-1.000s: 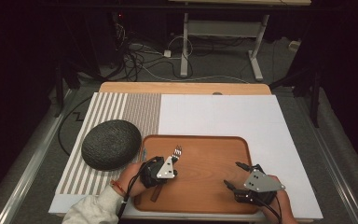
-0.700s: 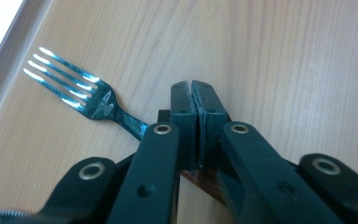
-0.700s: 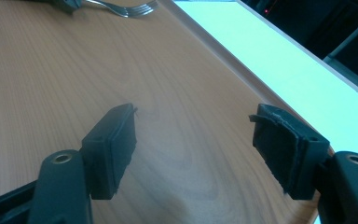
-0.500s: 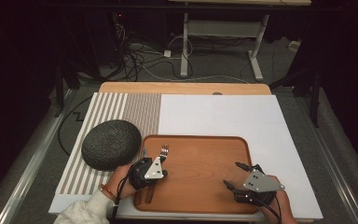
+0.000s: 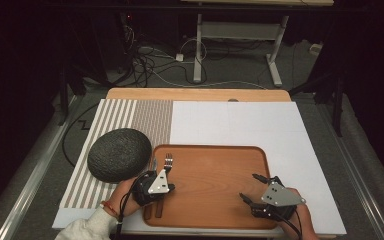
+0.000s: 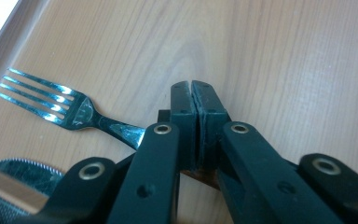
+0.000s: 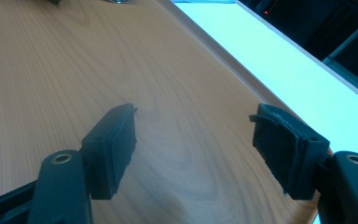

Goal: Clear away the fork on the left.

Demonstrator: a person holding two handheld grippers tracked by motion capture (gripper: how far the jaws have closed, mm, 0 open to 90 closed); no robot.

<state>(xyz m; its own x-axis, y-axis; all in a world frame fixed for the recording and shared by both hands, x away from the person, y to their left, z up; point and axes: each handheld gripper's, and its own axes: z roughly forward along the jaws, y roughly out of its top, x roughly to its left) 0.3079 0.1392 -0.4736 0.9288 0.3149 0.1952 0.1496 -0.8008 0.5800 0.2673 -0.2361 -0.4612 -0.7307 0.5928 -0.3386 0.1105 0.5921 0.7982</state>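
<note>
**Advice on getting this placement clean**

Biggest stuff first: you've got the white mat (image 5: 240, 125) covering the table, with the wooden tray (image 5: 260, 150) sitting on its near half. That dark round lump (image 5: 119, 154) sits just off the tray's left rim, so you don't have much elbow room on that side.

Your right gripper (image 5: 247, 186) is parked over the tray's near right corner. Its jaws are spread wide with nothing between them. Honestly, leave it there, it's out of the way.

Your left gripper (image 5: 158, 174) is pinched tight, and it looks to me like it's clamped on the fork (image 5: 168, 161) by the handle. The fork is at the tray's left side, tines pointing far, handle running back toward you under the jaws.

My guess is you're lining it up along that left rim. So:

- keep it low and level so the tines don't dig into the wood
- stay just inside the rim, clear of the lump
- get the whole fork resting flat before you let go, then back straight off toward yourself so you don't nudge it crooked
</note>
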